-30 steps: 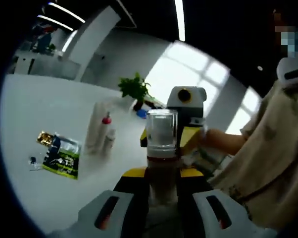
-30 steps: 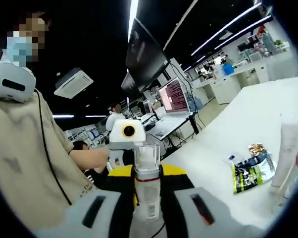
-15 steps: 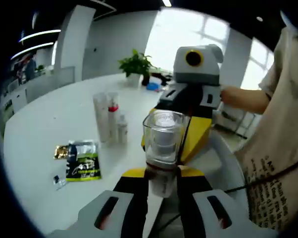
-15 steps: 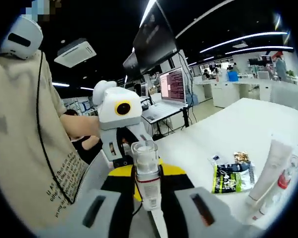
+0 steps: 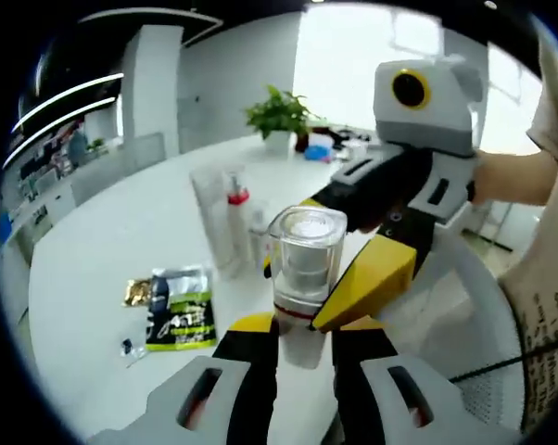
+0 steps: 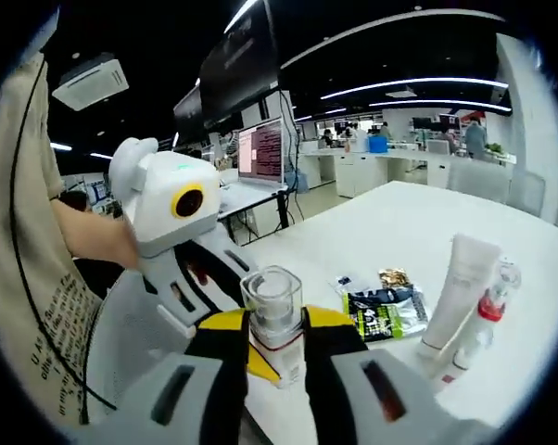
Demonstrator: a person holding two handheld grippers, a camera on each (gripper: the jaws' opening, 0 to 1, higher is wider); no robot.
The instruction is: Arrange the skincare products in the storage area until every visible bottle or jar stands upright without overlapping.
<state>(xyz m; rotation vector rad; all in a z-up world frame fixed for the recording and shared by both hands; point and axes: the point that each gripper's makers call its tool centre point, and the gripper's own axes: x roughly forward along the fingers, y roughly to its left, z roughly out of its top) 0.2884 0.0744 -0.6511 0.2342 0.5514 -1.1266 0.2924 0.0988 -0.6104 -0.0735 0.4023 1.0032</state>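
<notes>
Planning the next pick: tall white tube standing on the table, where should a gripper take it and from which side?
Grip the white tube across its middle, coming in level from its open right side in the right gripper view. It stands upright on its narrower cap end, so a low grip looks less stable, and the red-capped bottle stands close against it, so stay clear of that.

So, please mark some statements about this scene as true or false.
1. Both grippers grip one bottle. True: the left gripper and right gripper both clamp it.
2. The bottle has a clear cap. True.
3. The white tube lies flat. False: it stands upright on the table.
4. The green sachet stands on edge. False: it lies flat.
5. A plant is on the table. True.
</notes>
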